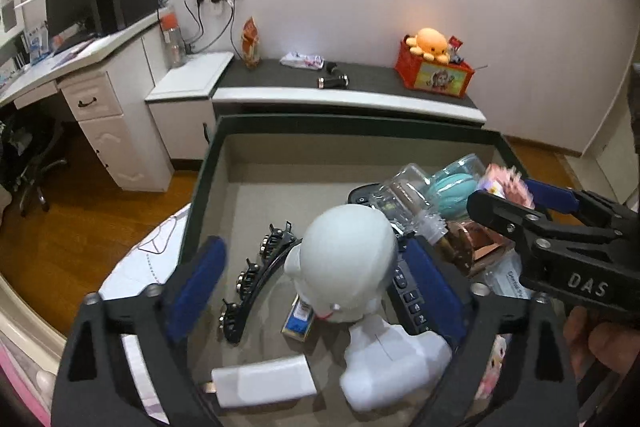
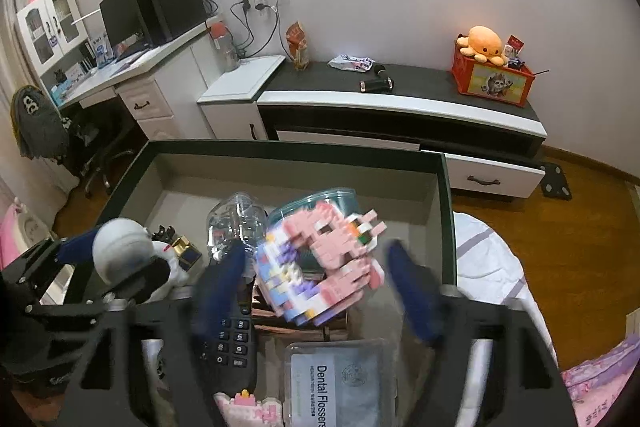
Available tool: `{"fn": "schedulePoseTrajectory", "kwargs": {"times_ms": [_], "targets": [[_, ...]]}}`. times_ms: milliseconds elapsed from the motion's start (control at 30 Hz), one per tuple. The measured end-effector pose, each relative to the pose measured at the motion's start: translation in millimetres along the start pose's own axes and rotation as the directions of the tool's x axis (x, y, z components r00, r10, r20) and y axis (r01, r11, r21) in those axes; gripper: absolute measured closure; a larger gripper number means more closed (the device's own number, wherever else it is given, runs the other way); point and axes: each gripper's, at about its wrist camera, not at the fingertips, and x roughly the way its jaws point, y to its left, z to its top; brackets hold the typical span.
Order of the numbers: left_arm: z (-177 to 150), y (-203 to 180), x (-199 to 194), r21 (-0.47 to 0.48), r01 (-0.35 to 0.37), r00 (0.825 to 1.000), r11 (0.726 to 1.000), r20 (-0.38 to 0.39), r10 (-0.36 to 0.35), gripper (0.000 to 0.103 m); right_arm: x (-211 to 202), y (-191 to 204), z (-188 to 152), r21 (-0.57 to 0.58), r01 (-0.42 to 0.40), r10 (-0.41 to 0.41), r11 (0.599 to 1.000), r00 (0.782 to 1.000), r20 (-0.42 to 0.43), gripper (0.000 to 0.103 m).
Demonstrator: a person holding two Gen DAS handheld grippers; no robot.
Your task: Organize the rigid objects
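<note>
From the left wrist we see our left gripper (image 1: 316,279) spread wide over the dark-rimmed box (image 1: 208,163), its blue pads standing clear on either side of a white figurine (image 1: 352,267). Neither pad touches it, so this tool has hold of nothing. The figurine has a smooth round head on a blocky white body and stands inside the box, between a black hair clip (image 1: 256,275) to its left and a black remote (image 1: 408,291) to its right. A white flat block (image 1: 264,381) lies at the near edge. Our right gripper (image 1: 520,199) reaches in from the right beside a pink brick model (image 1: 506,183).

From the right wrist, the right gripper (image 2: 316,283) is wide apart too, with the pink brick model (image 2: 320,263) between its blurred blue fingers (image 2: 412,291). We cannot tell whether either finger touches it. The model is a blocky build of pink, white and lilac bricks, tilted, above a dental flosser case (image 2: 340,383) and in front of a clear bottle (image 2: 236,223).
</note>
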Motion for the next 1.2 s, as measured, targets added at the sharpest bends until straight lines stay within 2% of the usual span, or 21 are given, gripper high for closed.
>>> {"fn": "schedulePoseTrajectory", "kwargs": {"times_ms": [133, 233, 267, 500, 767, 1000, 1200], "targets": [[-6, 4, -16, -0.013, -0.007, 0.999, 1.0, 0.033, 0.007, 0.001, -5, 0, -4, 0.027, -0.033, 0.033, 0.999, 0.999, -0.008, 0.018], [-12, 9, -34, -0.04, -0.019, 0.998, 0.999, 0.06, 0.022, 0.0, -16, -1, -9, 0.067, -0.066, 0.065, 0.996, 0.998, 0.013, 0.012], [-13, 10, -39, -0.044, -0.022, 0.997, 0.999, 0.069, 0.025, 0.0, -22, -1, -11, 0.077, -0.073, 0.072, 0.994, 0.997, 0.023, 0.0], [-29, 17, -95, -0.074, -0.058, 0.986, 0.996, 0.153, 0.069, 0.0, -73, 12, -23, 0.065, -0.068, 0.061, 0.996, 0.993, 0.103, 0.0], [-61, 11, -179, -0.067, -0.072, 0.967, 0.995, 0.241, 0.086, 0.0, -153, 30, -62, 0.049, -0.031, 0.021, 0.998, 0.98, 0.196, 0.0], [-92, -9, -257, -0.019, -0.105, 0.939, 0.994, 0.327, 0.105, 0.0, -238, 42, -103, 0.048, 0.022, -0.037, 0.999, 0.945, 0.324, 0.0], [-130, -27, -299, 0.012, -0.133, 0.93, 0.991, 0.346, 0.121, 0.0, -290, 46, -146, 0.05, 0.057, -0.072, 0.997, 0.918, 0.39, 0.0]]}}
